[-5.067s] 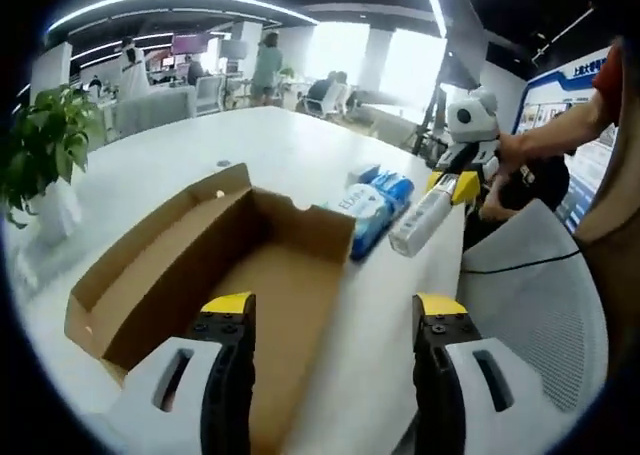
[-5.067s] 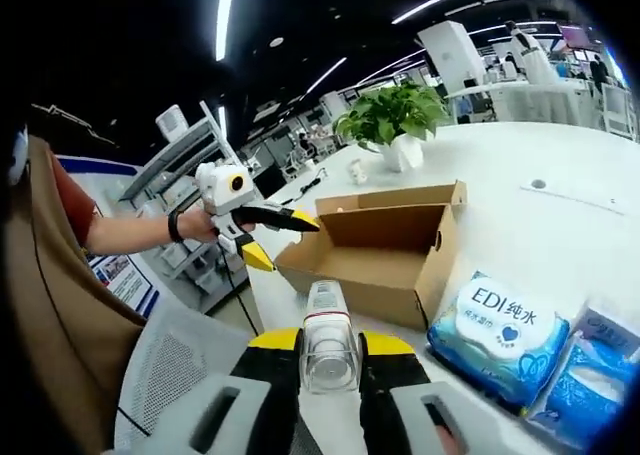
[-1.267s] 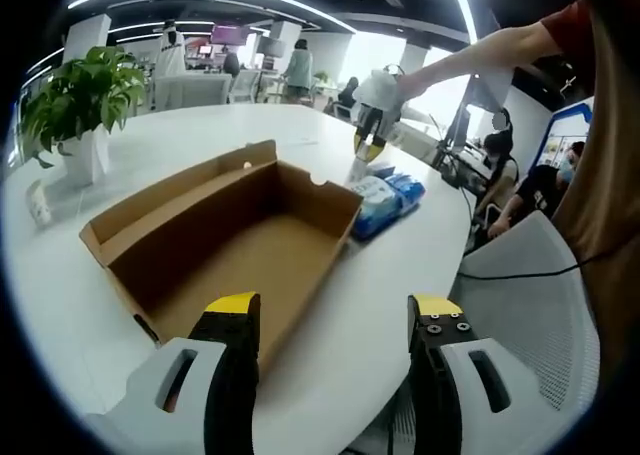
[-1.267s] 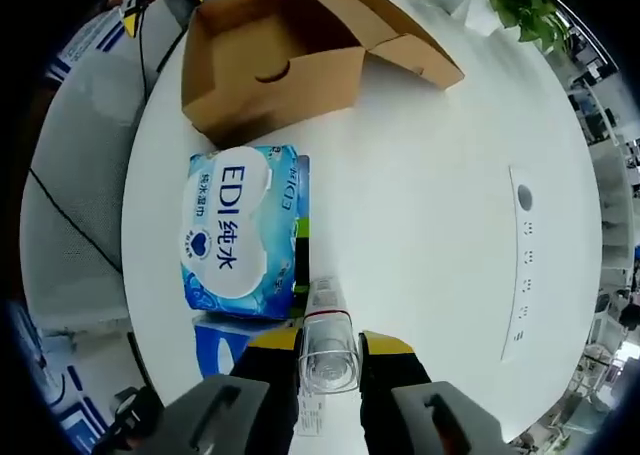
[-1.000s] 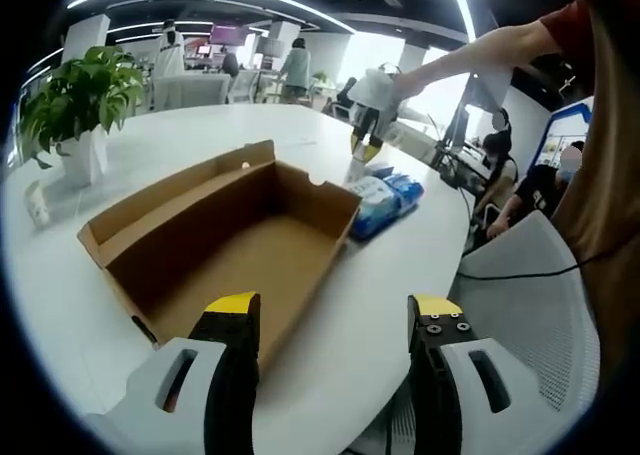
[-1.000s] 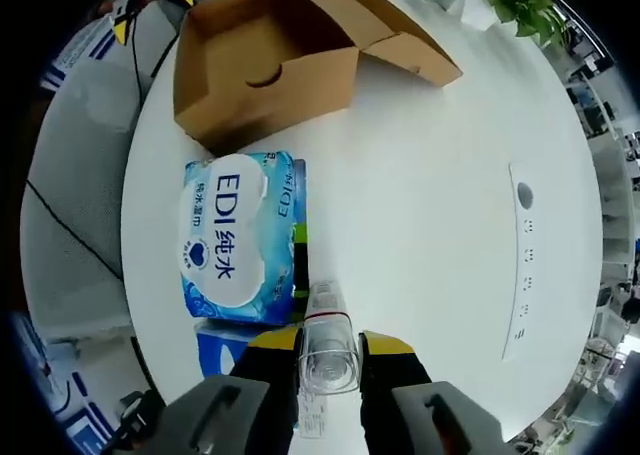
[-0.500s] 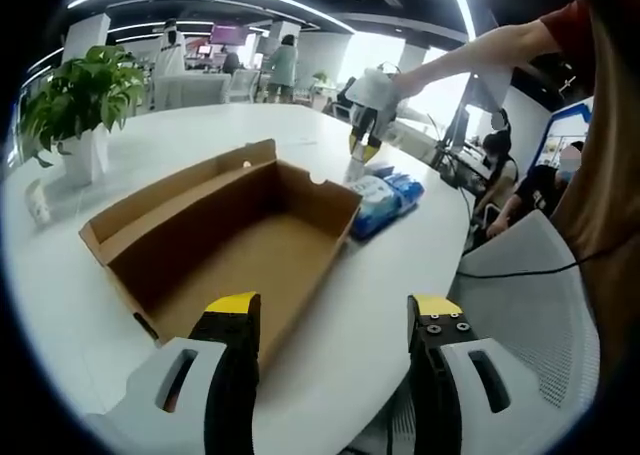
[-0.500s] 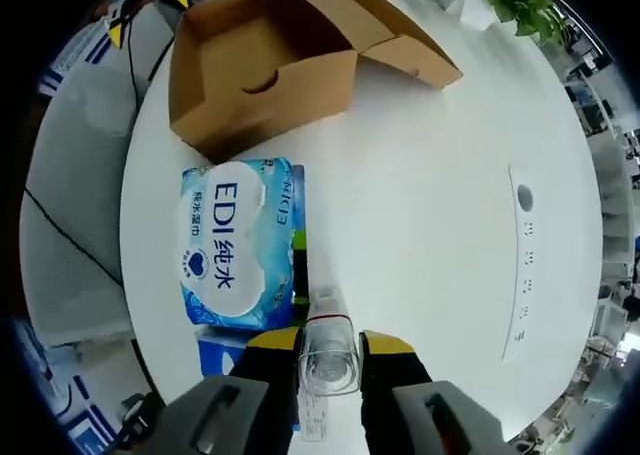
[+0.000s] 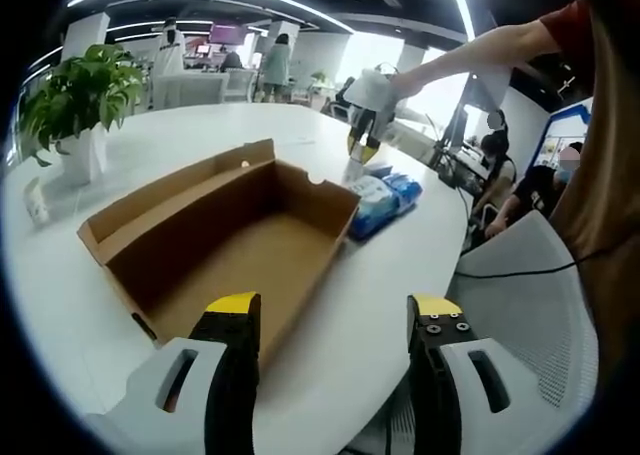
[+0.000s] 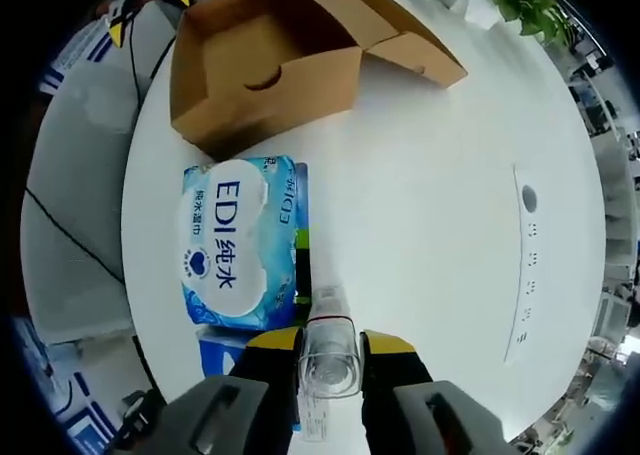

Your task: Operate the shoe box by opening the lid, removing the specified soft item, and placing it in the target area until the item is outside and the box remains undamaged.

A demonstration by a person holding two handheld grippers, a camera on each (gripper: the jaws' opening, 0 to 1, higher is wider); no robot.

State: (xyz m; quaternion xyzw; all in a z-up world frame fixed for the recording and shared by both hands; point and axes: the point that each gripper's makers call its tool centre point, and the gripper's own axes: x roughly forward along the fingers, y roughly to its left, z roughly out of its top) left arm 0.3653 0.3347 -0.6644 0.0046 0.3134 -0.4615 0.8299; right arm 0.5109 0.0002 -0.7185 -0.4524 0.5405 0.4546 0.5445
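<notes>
Left gripper view first: my left gripper (image 9: 332, 320) has its fingers spread and gripping nothing, low over the near edge of the white counter (image 9: 380, 275). Ahead sits the shoe box (image 9: 225, 240), lid folded back, its inside bare as far as I can see. Beyond its far corner lie the blue wipes pack (image 9: 372, 203) and a second blue pack (image 9: 400, 188) touching it, with my right gripper (image 9: 362, 135) hanging above them.

Right gripper view: looking straight down, my right gripper (image 10: 330, 350) is clenched on a clear bottle (image 10: 328, 347), just beside the wipes pack (image 10: 240, 240), which lies outside the box (image 10: 265, 60).

I judge the step to be setting the bottle down. To do it well, I'd lower it onto bare counter (image 10: 430, 195) clear of the packs, release only once its base rests flat, and keep the left gripper off the box walls so the cardboard is not bent.
</notes>
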